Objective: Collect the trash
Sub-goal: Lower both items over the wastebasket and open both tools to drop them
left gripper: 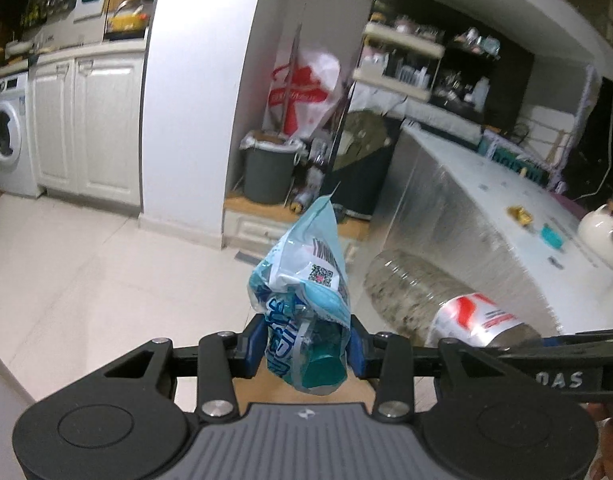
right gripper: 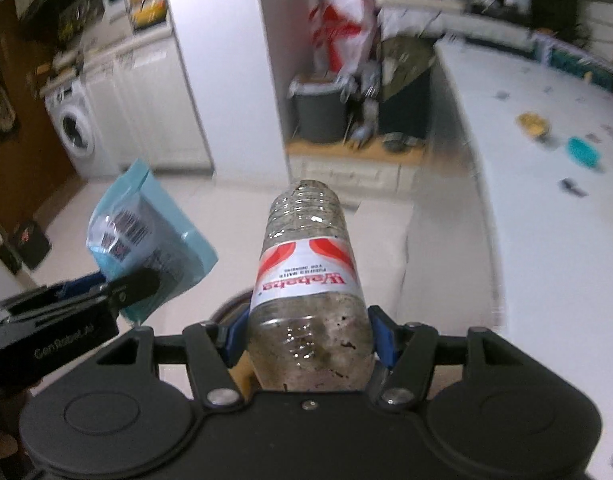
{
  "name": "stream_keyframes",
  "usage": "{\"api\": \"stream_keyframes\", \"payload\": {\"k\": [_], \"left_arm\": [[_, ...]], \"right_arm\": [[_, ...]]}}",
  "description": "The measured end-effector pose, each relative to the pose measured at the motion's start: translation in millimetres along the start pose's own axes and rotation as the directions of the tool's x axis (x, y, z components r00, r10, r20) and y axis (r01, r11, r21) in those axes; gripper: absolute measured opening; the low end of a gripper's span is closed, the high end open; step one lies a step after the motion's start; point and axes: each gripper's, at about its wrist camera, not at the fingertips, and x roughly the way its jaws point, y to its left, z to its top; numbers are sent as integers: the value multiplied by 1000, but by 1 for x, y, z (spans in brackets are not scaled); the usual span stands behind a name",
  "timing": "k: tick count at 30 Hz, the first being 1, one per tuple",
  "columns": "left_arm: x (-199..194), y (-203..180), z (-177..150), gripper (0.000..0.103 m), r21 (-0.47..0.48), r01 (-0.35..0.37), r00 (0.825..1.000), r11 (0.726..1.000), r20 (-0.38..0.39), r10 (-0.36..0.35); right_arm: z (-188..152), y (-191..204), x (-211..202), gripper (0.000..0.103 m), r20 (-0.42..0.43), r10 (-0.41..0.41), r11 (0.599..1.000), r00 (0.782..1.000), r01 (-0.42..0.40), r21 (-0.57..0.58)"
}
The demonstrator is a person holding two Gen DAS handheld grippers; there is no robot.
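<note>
Now bottle (right gripper: 306,280) base points forward, toward bin (right gripper: 318,108).

Crumpled blue wrapper (left gripper: 302,300) & clear plastic bottle (right gripper: 306,280), both pinched mid-air.

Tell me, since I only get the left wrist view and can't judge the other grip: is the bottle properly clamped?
Observer: Yes, the right gripper is shut on the plastic bottle, blue pads against both sides near its neck end.
Operator: Which way does it point?
Observer: Base forward, towards the grey bin; the red and white label reads upside down.
Operator: Is it clean?
Observer: No, dark specks and grime show inside the clear wall.
</note>
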Motion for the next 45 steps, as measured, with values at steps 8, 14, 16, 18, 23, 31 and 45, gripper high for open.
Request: {"api": "stream_keyframes", "payload": {"k": [8,14,16,18,23,31,45], "left_arm": [[58,34,-21,42,-50,-38,991,998,-128,31],[98,54,-37,42,-77,-60,975,995,-219,42],[109,55,-42,42,-82,-60,970,995,-242,38],[120,57,-46,42,-85,-58,964,995,-262,34],[144,56,-60,42,-83,-47,948,995,-319,18],[166,54,-82,42,-70,-38,921,997,-389,8],[180,45,-75,43,-19,-39,912,999,-409,28]], "right_arm": [[11,14,86,62,-221,-13,999,975,6,-32],[6,14,141,62,-385,-1,1000,923,-10,-26],[2,16,153,62,-421,3,999,907,-17,-30],[3,15,161,62,-441,5,999,897,-22,-32],[9,1,168,63,-464,32,999,885,-10,49],[14,-1,180,71,-460,18,998,888,9,56],[18,3,170,78,-451,37,998,892,-14,54]]}}
